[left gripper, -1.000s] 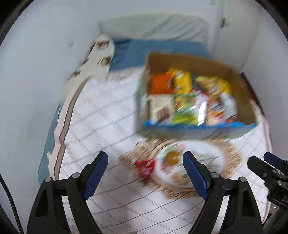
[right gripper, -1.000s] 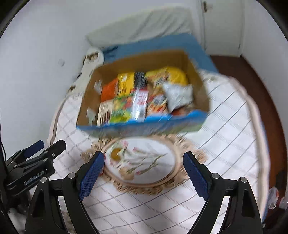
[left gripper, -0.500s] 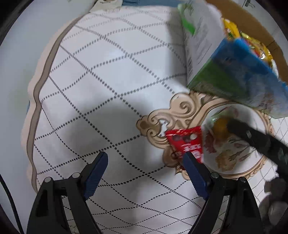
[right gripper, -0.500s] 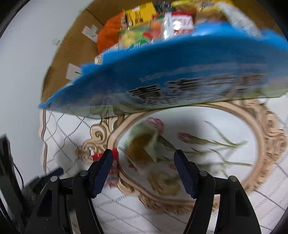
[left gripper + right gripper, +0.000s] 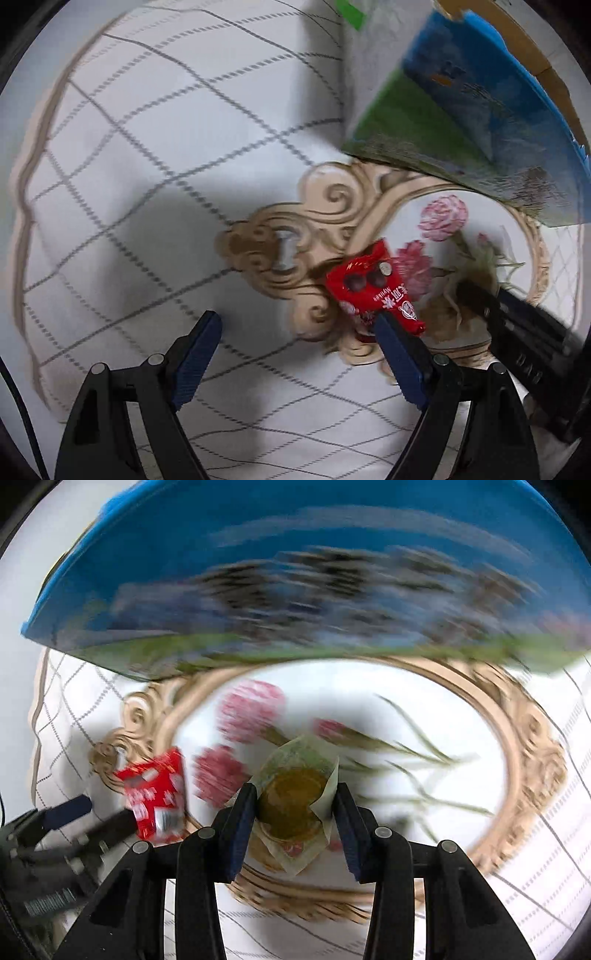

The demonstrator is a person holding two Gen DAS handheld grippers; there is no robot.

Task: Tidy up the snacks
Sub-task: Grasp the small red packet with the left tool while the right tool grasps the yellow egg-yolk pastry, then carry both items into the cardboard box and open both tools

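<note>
A red snack packet [image 5: 373, 290] lies on the edge of the oval floral print on the white bed cover; it also shows in the right wrist view [image 5: 157, 794]. My left gripper [image 5: 295, 352] is open, its right finger [image 5: 397, 354] touching the packet's near end. A clear-wrapped golden pastry [image 5: 295, 799] lies on the print between the fingers of my right gripper [image 5: 295, 814], whose jaws stand close against the wrapper on both sides. The blue and green cardboard snack box [image 5: 295, 572] stands just behind; it shows in the left wrist view [image 5: 480, 122] at the upper right.
The white quilted cover [image 5: 129, 184] with a grey diamond grid spreads to the left. The beige ornate frame of the print [image 5: 528, 753] rings the flowers. The right gripper's body [image 5: 535, 354] crosses the left wrist view at lower right.
Both grippers have dropped lower and closer to the cover. The right gripper's jaws have narrowed around the wrapped pastry. The left gripper has come up to the red packet.
</note>
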